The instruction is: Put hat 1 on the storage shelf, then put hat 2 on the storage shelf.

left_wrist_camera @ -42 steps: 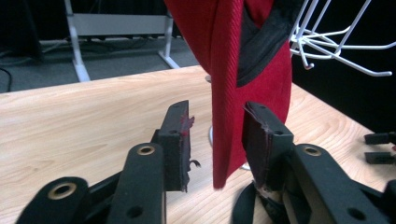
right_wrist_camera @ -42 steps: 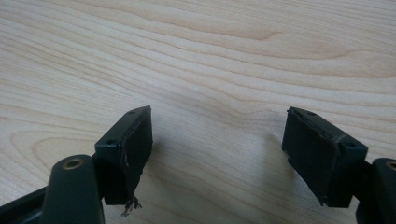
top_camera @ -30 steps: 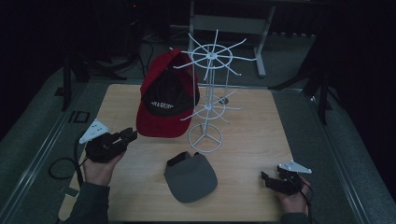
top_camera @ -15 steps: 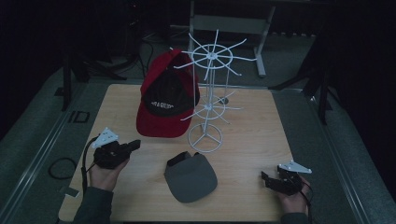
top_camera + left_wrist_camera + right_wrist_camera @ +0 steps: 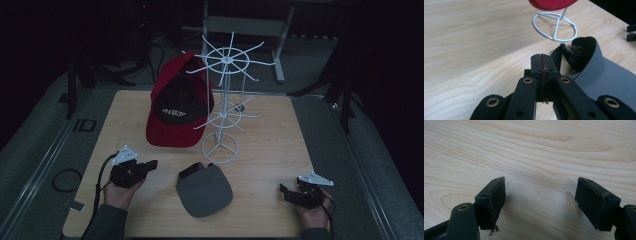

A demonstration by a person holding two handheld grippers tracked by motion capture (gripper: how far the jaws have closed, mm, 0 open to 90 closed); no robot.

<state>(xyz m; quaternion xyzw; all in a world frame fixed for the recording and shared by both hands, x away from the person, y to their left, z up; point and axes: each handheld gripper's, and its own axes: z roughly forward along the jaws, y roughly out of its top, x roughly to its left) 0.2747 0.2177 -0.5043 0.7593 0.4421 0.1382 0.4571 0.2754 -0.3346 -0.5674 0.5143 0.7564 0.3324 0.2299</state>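
The grey visor [image 5: 204, 190] lies low in the frame's centre on the table [image 5: 270, 145], just right of the left tongs [image 5: 150, 165], clenched on nothing. The right tongs [image 5: 284, 190], released, rest well apart at lower right.

The high view was dim and underexposed, its surroundings sunk almost to black; only the pale wooden table [image 5: 280, 150] caught soft overhead light, and the white wire hat stand [image 5: 222, 107] stood out crisply while the red cap [image 5: 175, 107] looked muted and slightly grainy. Both gripper views were far brighter and evenly lit; wood grain was sharp, shadows under the jaws were soft, the nearest black metal was blurred, and the grey visor [image 5: 609, 75] carried a dull sheen without glare.
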